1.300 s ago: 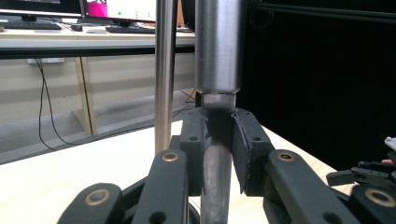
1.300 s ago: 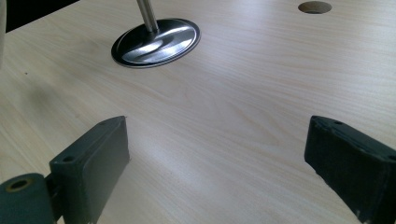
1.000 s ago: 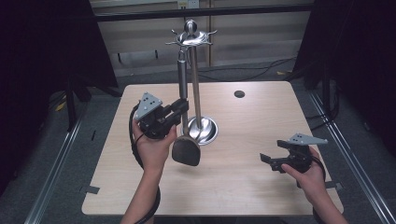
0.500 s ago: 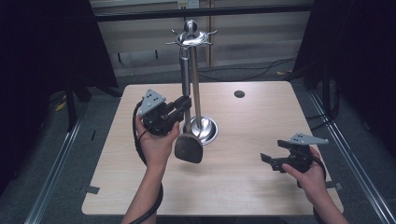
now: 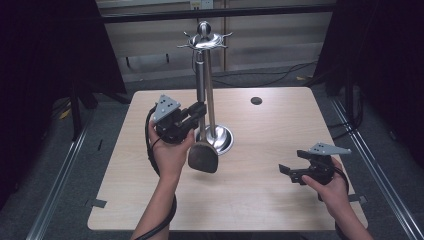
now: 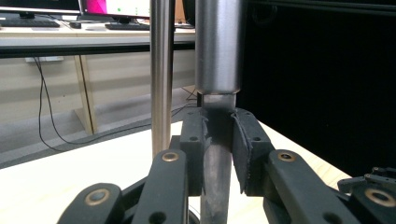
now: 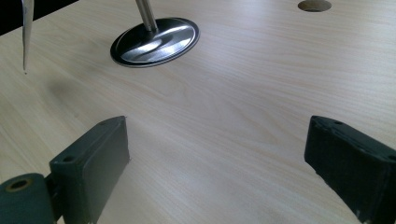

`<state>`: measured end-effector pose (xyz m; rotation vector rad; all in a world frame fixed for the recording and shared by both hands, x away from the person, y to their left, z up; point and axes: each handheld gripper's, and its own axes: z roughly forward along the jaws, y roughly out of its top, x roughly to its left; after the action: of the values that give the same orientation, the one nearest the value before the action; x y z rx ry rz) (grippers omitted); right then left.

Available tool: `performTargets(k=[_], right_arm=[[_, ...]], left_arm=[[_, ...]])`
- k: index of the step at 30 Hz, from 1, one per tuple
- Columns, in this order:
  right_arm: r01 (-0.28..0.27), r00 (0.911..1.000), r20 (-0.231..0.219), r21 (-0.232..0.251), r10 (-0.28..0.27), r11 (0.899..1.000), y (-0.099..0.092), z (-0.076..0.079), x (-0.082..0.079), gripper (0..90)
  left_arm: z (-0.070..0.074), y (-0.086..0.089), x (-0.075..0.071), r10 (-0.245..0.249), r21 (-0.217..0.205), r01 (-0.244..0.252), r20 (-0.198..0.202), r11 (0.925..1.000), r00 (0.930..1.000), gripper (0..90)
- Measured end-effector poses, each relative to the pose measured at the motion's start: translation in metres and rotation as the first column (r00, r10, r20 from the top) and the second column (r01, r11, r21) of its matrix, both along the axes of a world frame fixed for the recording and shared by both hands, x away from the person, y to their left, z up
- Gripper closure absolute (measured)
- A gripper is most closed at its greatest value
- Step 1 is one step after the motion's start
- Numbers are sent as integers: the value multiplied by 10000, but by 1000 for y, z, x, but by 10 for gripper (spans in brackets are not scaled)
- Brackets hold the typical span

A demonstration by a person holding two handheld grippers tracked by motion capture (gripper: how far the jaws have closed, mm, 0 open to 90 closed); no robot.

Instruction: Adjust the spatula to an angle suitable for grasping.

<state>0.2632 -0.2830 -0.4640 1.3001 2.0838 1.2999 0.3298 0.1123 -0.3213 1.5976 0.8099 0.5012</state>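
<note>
A person stands at a pale wooden counter (image 5: 260,150) with a claw in each hand. The left claw (image 5: 197,112) is pinching the steel handle of a spatula (image 5: 202,155), its pads pressed on either side of the handle's narrow neck just below the thick upper grip; the left gripper view shows this pinch close up (image 6: 217,149). The spatula hangs upright, long axis vertical, dark blade lowest and lifted clear of the counter. It sits just beside the upright pole of a utensil stand (image 5: 210,100), on the person's left of the pole, and the two shafts run nearly parallel. The top of the handle reaches up close under the stand's ring of hooks (image 5: 204,42); whether it touches a hook cannot be told.

The coming move likely turns on that top end and the hooks just above it. The left hand (image 5: 170,150) is raised with the forearm reaching up from the near edge.

The right claw (image 5: 290,172) rests low near the counter's right front, well apart from the stand, its jaws spread wide and empty (image 7: 219,172).
</note>
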Motion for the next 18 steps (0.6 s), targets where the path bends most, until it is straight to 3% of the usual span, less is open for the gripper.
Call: performTargets(k=[9,18], right_arm=[[-50,10000,-78,-88,49,9999,1,-2,0,62],[-6,10000,-44,-70,6,10000,0,0,-2,62]], left_arm=[[-4,-1,4,110,105,-110,48,9999,9999,758],[-8,-4,5,149,-129,-146,214,9998,9997,757]])
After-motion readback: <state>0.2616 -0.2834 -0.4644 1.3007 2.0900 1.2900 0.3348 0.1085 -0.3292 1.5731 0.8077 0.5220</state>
